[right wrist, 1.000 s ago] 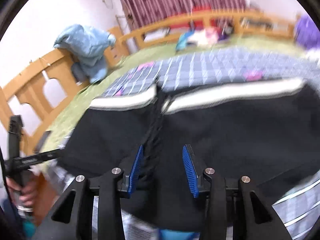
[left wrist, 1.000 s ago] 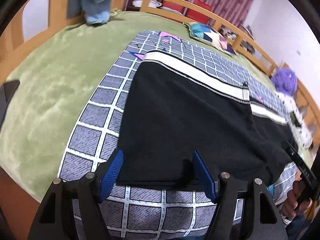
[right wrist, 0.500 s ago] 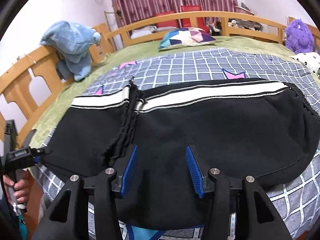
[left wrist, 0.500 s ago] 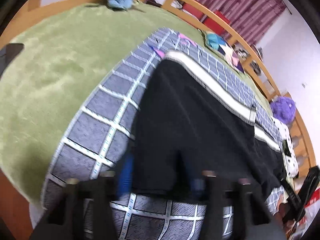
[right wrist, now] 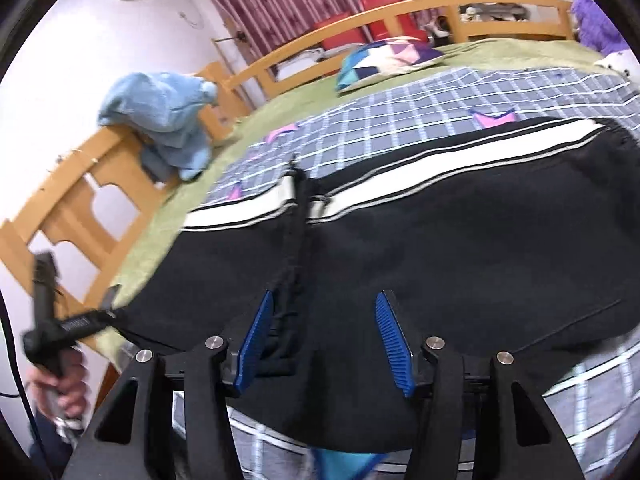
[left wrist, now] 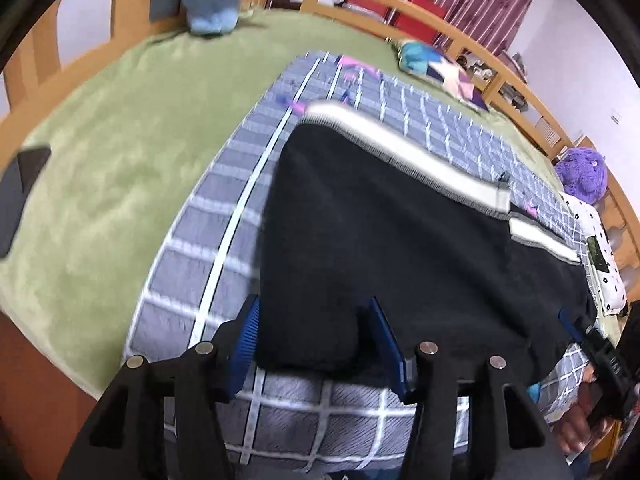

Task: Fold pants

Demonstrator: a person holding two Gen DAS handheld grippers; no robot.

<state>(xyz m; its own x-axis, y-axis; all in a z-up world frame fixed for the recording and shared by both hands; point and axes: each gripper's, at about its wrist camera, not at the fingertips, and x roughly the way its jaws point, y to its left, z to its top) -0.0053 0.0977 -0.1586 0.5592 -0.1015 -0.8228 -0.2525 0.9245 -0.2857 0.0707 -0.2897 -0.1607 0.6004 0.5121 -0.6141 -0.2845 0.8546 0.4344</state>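
Observation:
Black pants (left wrist: 380,240) with a white side stripe (left wrist: 400,152) lie folded across a grey checked blanket (left wrist: 208,240) on the bed. My left gripper (left wrist: 316,336) is open, its blue pads straddling the near hem at the leg end. My right gripper (right wrist: 324,336) is open over the near edge of the pants (right wrist: 440,248), by the bunched seam (right wrist: 296,240) where the leg end overlaps the waist part. The stripe shows along the far edge in the right wrist view (right wrist: 440,160). Neither gripper holds cloth.
A green bedspread (left wrist: 120,140) lies under the blanket. A wooden bed rail (right wrist: 80,208) carries a blue garment (right wrist: 164,112). A patterned pillow (right wrist: 384,56) and a purple plush toy (left wrist: 584,176) lie at the far side. The other hand's gripper shows at each view's edge (right wrist: 52,320).
Both grippers stay open over the near edge of the pants. The left view swung back and pulled away slightly; the right gripper shifted a little closer and tilted.

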